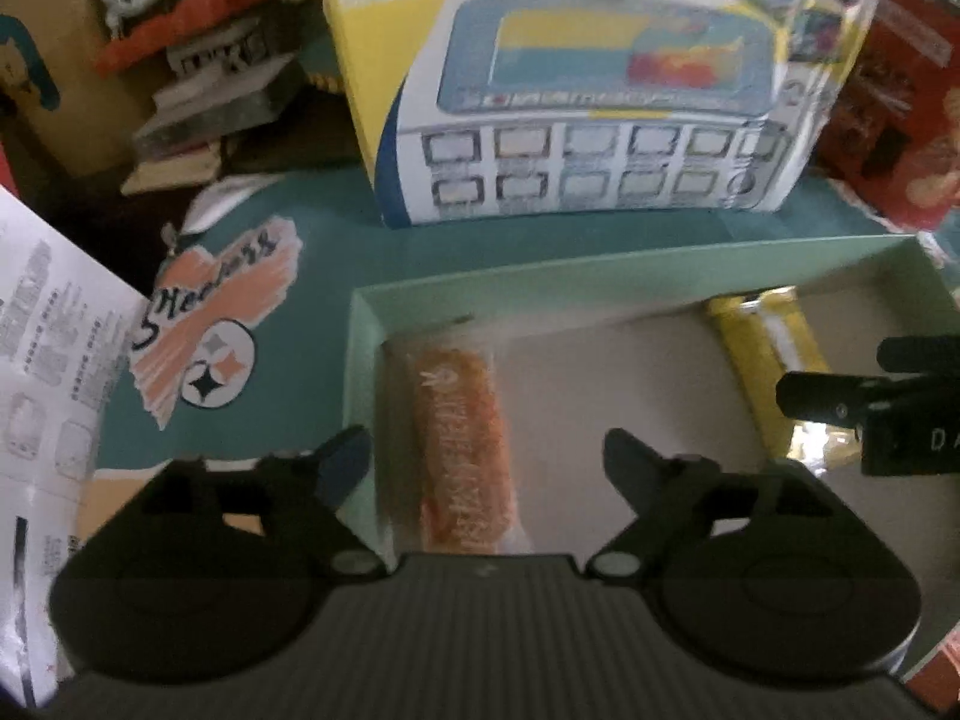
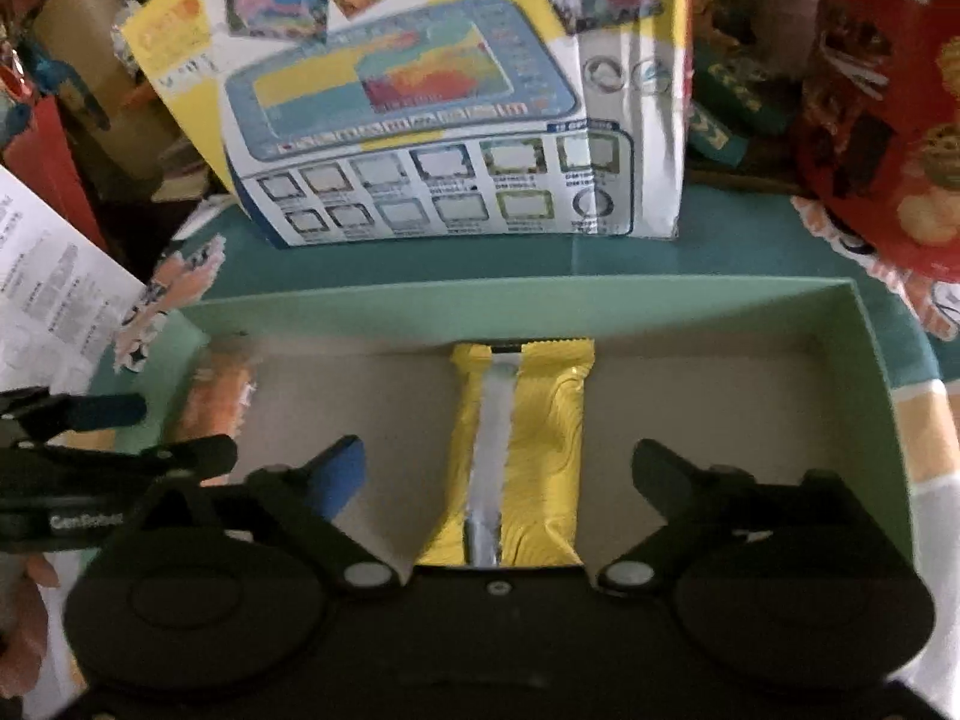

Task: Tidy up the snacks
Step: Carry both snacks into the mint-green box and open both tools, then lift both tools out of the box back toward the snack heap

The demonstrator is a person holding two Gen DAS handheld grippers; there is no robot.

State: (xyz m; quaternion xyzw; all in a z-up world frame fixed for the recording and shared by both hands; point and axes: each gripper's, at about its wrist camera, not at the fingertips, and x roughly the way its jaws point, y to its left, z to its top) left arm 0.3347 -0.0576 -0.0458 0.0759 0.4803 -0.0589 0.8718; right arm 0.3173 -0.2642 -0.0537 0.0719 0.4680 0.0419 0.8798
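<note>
— What do your left jaws [image 1: 486,462] hold?

— Nothing. They stand wide apart over the shallow pale-green cardboard tray [image 1: 366,360], and the orange snack bar in its clear wrapper [image 1: 465,450] lies flat on the tray floor between them, touching neither finger. It sits along the tray's left wall, lower centre of my left view.

— And the right jaws [image 2: 498,474]?

— Spread wide too, gripping nothing. The yellow foil-wrapped snack bar with a silver seam [image 2: 540,450] lies lengthwise between them in the middle of the tray, its far end at the back wall.

— The two bars touch?

— No, well apart, bare tray floor between them.

— What is behind?

— A yellow-and-white printed toy carton [image 2: 444,138] stands on the teal bench [image 2: 510,258] just beyond the tray; a red printed biscuit tin [image 2: 882,114] fills the upper right.
</note>
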